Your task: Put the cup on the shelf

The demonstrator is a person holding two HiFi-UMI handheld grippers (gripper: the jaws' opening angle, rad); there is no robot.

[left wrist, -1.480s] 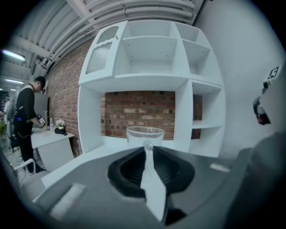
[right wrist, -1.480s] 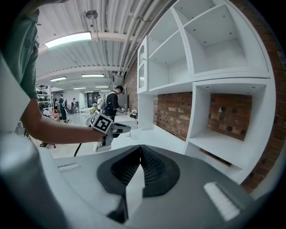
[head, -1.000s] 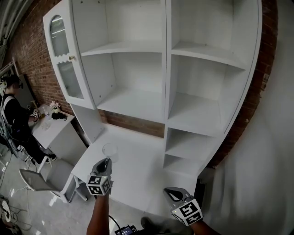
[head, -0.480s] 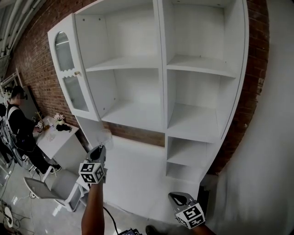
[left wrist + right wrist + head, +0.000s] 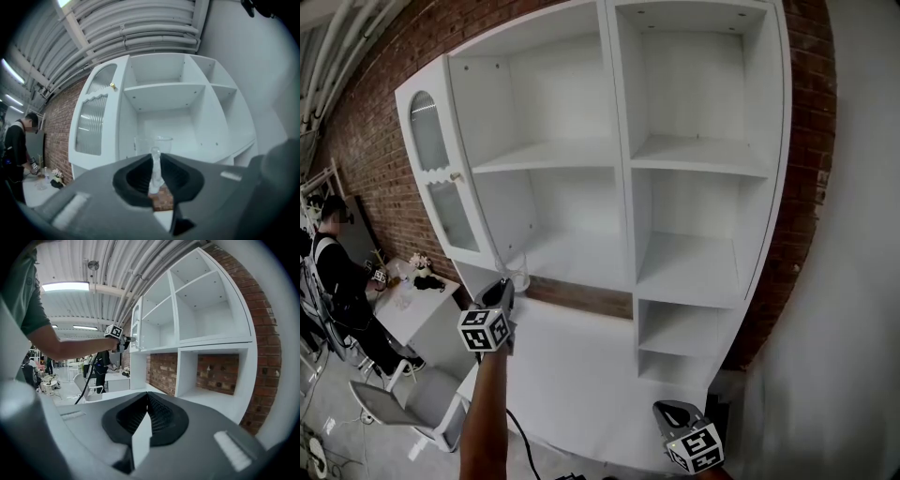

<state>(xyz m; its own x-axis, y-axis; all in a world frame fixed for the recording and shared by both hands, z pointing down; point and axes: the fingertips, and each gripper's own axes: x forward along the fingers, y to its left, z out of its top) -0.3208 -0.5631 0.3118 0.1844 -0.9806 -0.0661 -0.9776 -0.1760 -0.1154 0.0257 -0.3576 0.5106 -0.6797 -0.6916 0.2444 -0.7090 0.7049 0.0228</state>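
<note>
A clear glass cup (image 5: 519, 275) hangs in front of the white shelf unit (image 5: 623, 159), level with the floor of its lower-left compartment (image 5: 581, 258). My left gripper (image 5: 506, 289) is shut on the cup's wall. In the left gripper view the glass wall (image 5: 154, 169) stands pinched between the dark jaws, with the rim (image 5: 157, 139) beyond them. My right gripper (image 5: 662, 410) hangs low at the bottom right, shut with nothing in it. In the right gripper view its jaws (image 5: 147, 401) meet, and the left gripper (image 5: 123, 339) shows far off by the shelf.
An open cabinet door (image 5: 441, 183) with ribbed glass stands out at the unit's left side. A white counter (image 5: 581, 366) runs below the shelves. At far left are a small white table (image 5: 412, 300) with small things, a seated person (image 5: 333, 262) and a grey chair (image 5: 389, 398).
My left gripper has risen with the cup from just above the counter to the level of the lower-left compartment. The right gripper has stayed low near the bottom edge.
</note>
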